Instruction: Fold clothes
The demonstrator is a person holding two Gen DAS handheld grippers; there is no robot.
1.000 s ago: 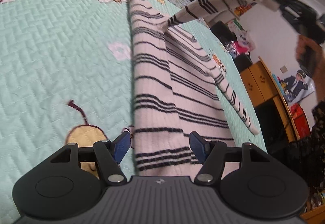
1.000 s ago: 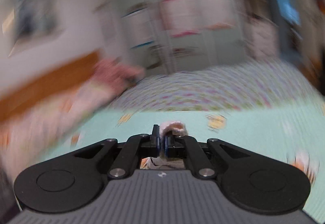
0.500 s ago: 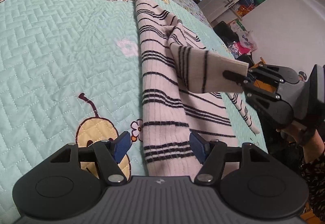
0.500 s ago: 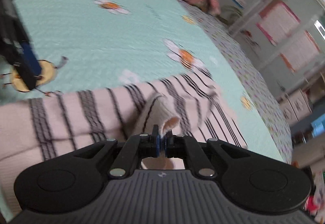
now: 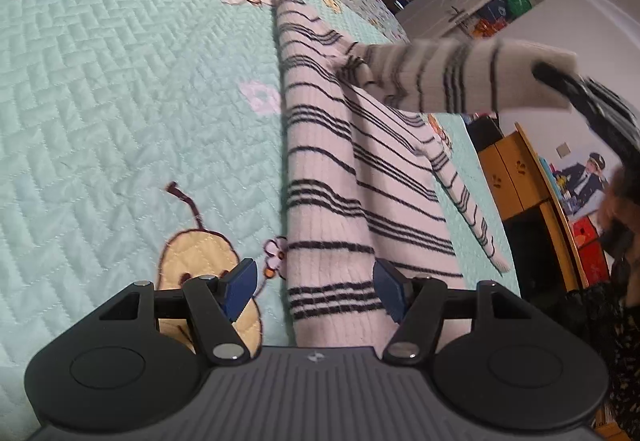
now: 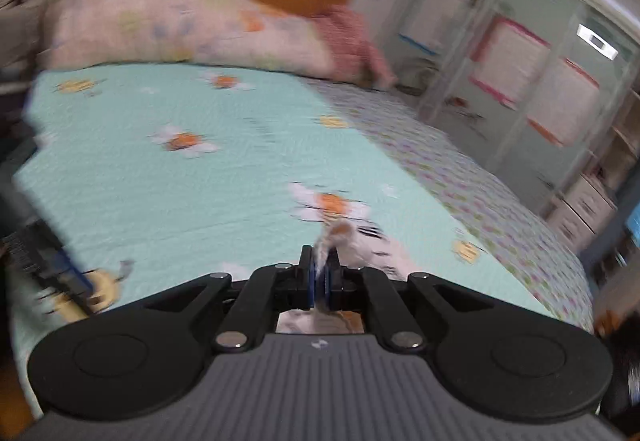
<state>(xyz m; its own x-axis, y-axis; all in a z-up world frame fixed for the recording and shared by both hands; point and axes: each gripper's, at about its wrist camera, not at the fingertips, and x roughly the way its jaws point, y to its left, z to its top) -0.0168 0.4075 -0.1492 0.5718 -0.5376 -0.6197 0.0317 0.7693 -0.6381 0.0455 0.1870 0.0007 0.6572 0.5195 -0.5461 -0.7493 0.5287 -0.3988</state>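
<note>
The striped sweater lay lengthwise on the mint quilt, running from about 6 o'clock near the left gripper up toward 12 o'clock in the left wrist view, its near side already doubled over the body in a long fold. The left gripper's jaws stood spread wide, straddling the hem without pinching it, probably ready to pin the cloth so it would not slide. At about 2 o'clock the right gripper was clamped on the cuff of 1 sleeve, holding it up off the bed and stretched out from the shoulder, likely so the sleeve could be laid straight across the body rather than bunched. The other sleeve trailed flat toward 4 o'clock. The right wrist view was smeared, showing only a scrap of cuff between its closed fingers, with pillows at 11 o'clock.
</note>
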